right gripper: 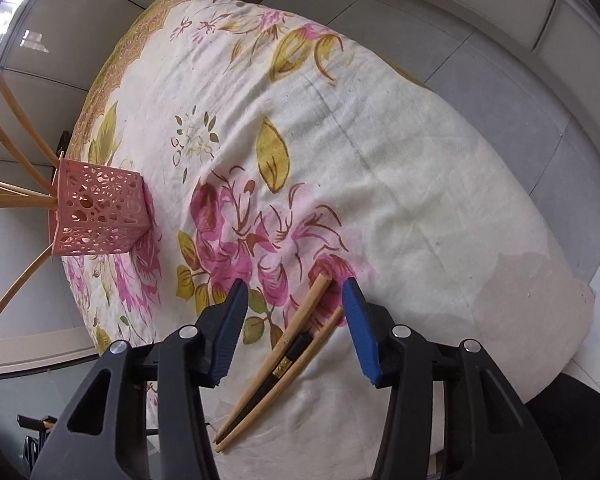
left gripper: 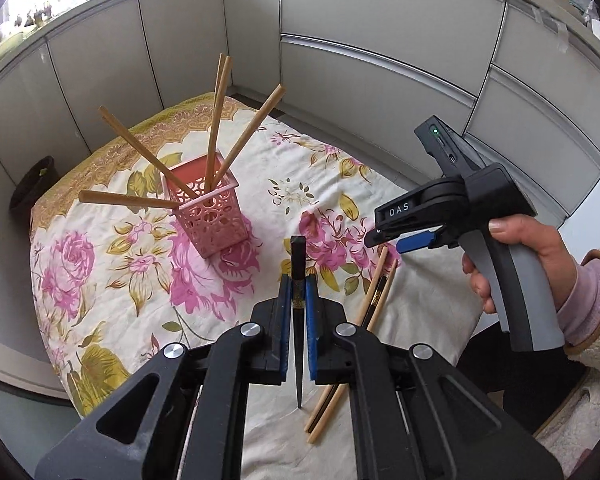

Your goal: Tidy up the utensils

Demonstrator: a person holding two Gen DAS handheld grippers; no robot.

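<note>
The lower ends of the wooden chopsticks (left gripper: 216,120) are hidden inside the pink basket (left gripper: 212,216). The left gripper (left gripper: 299,280) covers the middle of the black chopstick (left gripper: 299,256). In the right wrist view, the picture's left edge cuts off some chopstick tops.

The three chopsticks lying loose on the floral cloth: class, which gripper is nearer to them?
Right. The right gripper hangs over the loose chopsticks, its open jaws straddling their ends. The left gripper is off to one side, shut on a black chopstick.
</note>
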